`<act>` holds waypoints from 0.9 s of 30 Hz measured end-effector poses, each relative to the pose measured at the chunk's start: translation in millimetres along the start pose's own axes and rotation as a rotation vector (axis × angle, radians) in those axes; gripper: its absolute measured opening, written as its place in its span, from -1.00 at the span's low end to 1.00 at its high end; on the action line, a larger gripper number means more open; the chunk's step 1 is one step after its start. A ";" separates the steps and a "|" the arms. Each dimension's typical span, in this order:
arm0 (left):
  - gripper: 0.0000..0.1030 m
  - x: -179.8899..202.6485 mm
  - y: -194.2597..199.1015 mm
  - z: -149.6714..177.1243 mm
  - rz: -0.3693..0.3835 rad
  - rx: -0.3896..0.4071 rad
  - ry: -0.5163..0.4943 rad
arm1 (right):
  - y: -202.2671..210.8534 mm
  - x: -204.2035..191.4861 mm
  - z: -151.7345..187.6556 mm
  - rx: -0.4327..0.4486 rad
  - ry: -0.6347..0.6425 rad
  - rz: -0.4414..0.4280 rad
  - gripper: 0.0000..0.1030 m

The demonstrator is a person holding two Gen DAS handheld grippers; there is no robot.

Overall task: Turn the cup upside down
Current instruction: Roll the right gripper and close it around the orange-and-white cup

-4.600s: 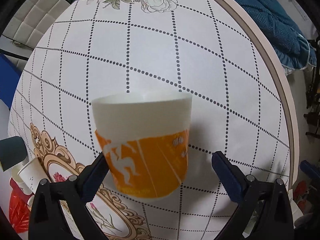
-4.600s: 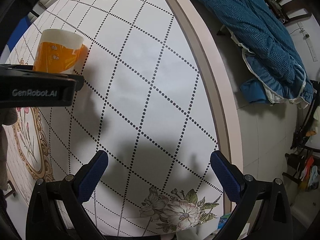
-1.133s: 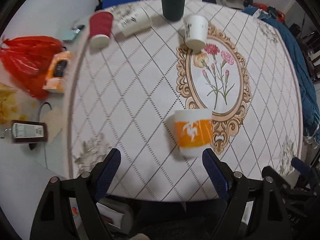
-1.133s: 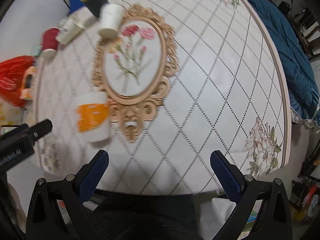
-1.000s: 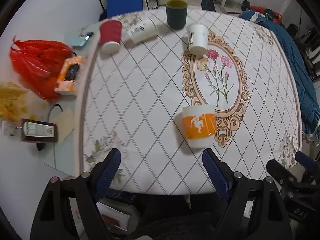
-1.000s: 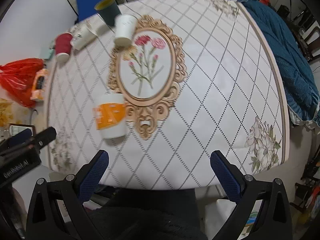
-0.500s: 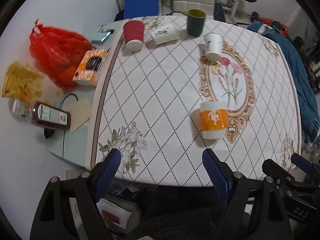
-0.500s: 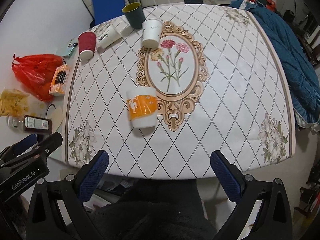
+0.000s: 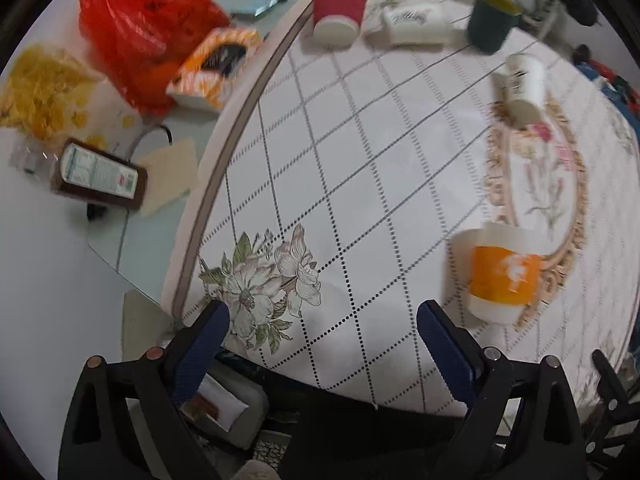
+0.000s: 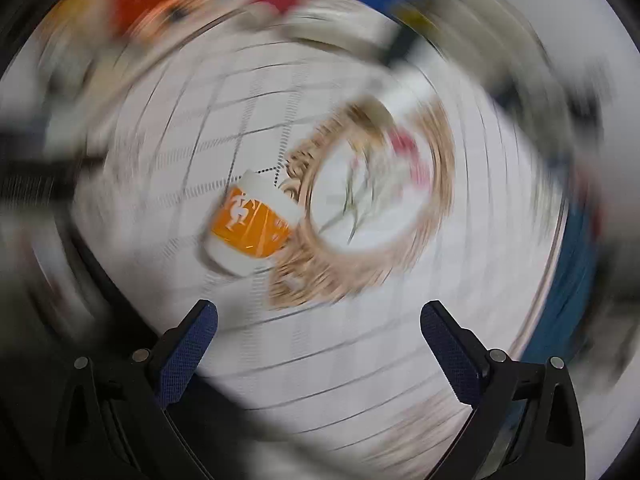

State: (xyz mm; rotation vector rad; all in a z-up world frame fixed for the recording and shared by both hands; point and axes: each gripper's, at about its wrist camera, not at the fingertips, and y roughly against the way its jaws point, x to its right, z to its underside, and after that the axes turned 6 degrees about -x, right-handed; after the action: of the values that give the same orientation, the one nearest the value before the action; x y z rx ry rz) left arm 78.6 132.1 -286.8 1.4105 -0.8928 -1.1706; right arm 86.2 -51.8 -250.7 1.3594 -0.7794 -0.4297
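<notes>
Orange-and-white paper cup (image 9: 498, 270) stands upside down on the diamond-patterned tablecloth (image 9: 360, 168). Left gripper (image 9: 322, 338) and right gripper (image 10: 318, 338) both gape wide, holding nothing.

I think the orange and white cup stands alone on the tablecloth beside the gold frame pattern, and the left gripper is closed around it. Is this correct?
Not quite. The left gripper is open and holds nothing; the left wrist view shows its jaws spread, well apart from the orange and white cup. The rest holds: the cup stands alone on the tablecloth beside the gold frame pattern.

Left gripper (image 9: 322, 318) and right gripper (image 10: 318, 318) — black angular arms, silver screws, textured blue fingertip pads.
</notes>
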 end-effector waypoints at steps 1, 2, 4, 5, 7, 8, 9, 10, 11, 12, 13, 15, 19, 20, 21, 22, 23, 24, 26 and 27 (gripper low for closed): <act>0.87 -1.5 -8.9 -0.7 0.003 -0.019 0.016 | -3.7 -8.0 -5.4 0.006 0.115 0.059 1.00; 0.87 -2.7 -16.2 -1.0 0.005 -0.034 0.030 | -7.8 -16.5 -10.0 0.013 0.231 0.119 1.00; 0.87 -5.3 -28.9 0.5 0.011 -0.055 0.061 | -18.3 -38.3 -15.4 0.040 0.518 0.251 1.00; 0.87 -6.2 -34.7 1.4 0.012 -0.065 0.072 | -23.1 -47.4 -14.8 0.057 0.643 0.305 1.00; 0.87 -7.0 -47.5 4.8 0.023 -0.088 0.093 | -35.3 -68.3 -6.2 0.108 0.946 0.427 1.00; 0.87 -6.8 -51.0 5.4 0.026 -0.097 0.101 | -41.8 -77.5 0.0 0.121 1.090 0.469 1.00; 0.87 -6.7 -55.7 6.4 0.029 -0.105 0.108 | -47.8 -85.8 7.1 0.127 1.228 0.505 1.00; 0.87 -6.0 -60.7 7.7 0.029 -0.112 0.114 | -54.5 -90.0 15.3 0.138 1.367 0.540 1.00; 0.87 -5.7 -65.2 8.8 0.026 -0.118 0.119 | -60.2 -92.7 21.8 0.148 1.475 0.570 1.00; 0.87 -6.1 -69.9 9.8 0.031 -0.122 0.125 | -68.8 -94.4 30.6 0.161 1.626 0.615 1.00; 0.88 -6.9 -73.3 10.2 0.033 -0.126 0.129 | -74.8 -94.6 35.5 0.172 1.715 0.647 1.00; 0.88 -10.2 -82.2 10.7 0.037 -0.140 0.147 | -88.4 -92.5 44.2 0.192 1.905 0.717 1.00; 0.88 -20.8 -96.5 8.9 0.043 -0.160 0.185 | -108.5 -82.8 45.1 0.199 2.115 0.771 0.99; 0.88 -23.2 -98.9 8.1 0.047 -0.163 0.191 | -113.1 -80.1 42.1 0.199 2.151 0.781 0.99; 0.88 -26.0 -101.2 7.2 0.049 -0.165 0.197 | -118.9 -76.6 37.5 0.203 2.189 0.794 0.98; 0.88 -28.6 -102.3 6.7 0.047 -0.166 0.201 | -121.5 -75.2 33.5 0.202 2.210 0.799 0.96; 0.88 -31.2 -104.0 6.0 0.044 -0.168 0.205 | -124.6 -73.6 29.7 0.203 2.227 0.803 0.96; 0.88 -33.3 -105.5 5.2 0.043 -0.169 0.207 | -128.1 -73.1 24.4 0.207 2.247 0.808 0.96; 0.88 -36.5 -108.2 2.2 0.036 -0.168 0.208 | -135.7 -71.2 22.4 0.208 2.264 0.806 0.96; 0.88 -37.4 -109.1 1.5 0.035 -0.167 0.206 | -141.8 -73.5 19.2 0.205 2.273 0.805 0.96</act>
State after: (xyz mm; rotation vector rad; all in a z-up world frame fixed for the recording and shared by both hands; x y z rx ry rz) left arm 60.1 186.2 -386.9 1.3457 -0.6575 -1.0279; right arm 44.8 -41.6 -405.8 0.7760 0.6529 1.6676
